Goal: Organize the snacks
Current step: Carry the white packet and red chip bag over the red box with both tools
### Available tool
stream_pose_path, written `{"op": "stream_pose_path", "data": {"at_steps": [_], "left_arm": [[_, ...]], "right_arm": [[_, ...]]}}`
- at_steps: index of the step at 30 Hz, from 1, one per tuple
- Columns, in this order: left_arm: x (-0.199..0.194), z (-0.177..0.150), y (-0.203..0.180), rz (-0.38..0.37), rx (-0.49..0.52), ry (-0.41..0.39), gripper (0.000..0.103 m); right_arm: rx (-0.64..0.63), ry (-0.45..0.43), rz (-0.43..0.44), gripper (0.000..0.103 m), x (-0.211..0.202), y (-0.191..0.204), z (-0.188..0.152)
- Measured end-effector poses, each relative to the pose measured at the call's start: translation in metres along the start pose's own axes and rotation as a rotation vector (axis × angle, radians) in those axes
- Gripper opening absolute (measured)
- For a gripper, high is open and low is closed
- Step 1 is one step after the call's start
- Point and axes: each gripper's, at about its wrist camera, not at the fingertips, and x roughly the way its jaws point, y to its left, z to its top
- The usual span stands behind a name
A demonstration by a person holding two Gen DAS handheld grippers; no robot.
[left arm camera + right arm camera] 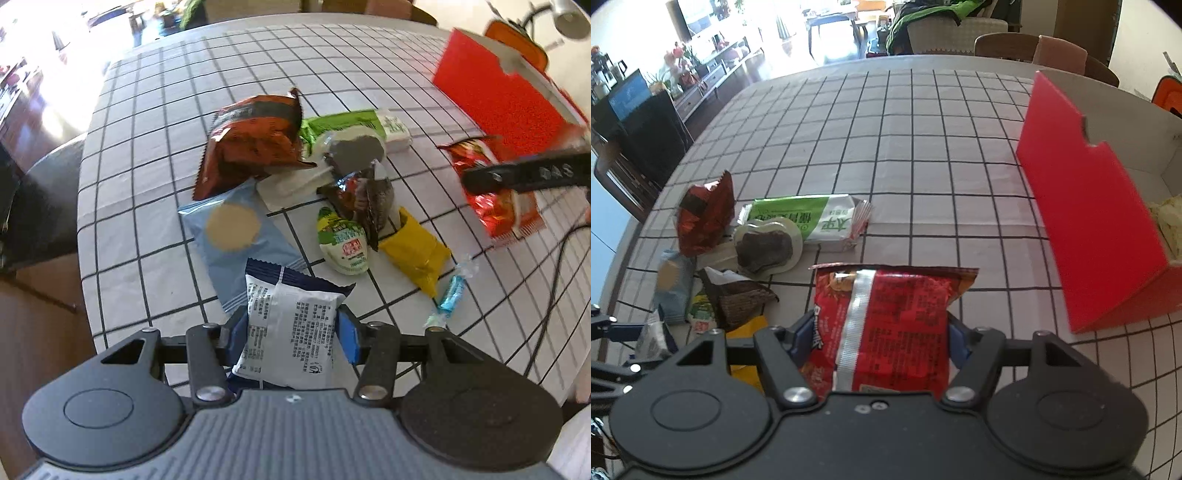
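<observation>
My left gripper (293,330) clamped on white-and-navy packet (290,332), lifted over near table edge. My right gripper (882,341) clamped on red bag (886,325), just short of red box (1089,221).

Progress, as I judge: early. Box holds one pale item at most visible; pile (295,192) left on checked tablecloth (905,129): orange bag, blue pouch, yellow packet, green-white pack, candy.

Writing: dense Chinese print on both held packs, too small to read. Green-white pack (812,221) shows large Chinese characters, upside down. No brand legible.
</observation>
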Motion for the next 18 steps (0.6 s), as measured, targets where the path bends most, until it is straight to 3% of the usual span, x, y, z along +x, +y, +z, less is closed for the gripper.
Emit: {"op": "stream_pose_path", "data": {"at_steps": [9, 18], "left_arm": [[-0.021, 0.005, -0.001, -0.008, -0.133, -0.058, 0.048], [-0.062, 0.04, -0.039, -0.016, -0.131, -0.145, 0.048]], "right_arm": [[0.017, -0.057, 0.059, 0.068, -0.042, -0.024, 0.003], [0.003, -0.115, 0.077, 0.068, -0.084, -0.057, 0.024]]}}
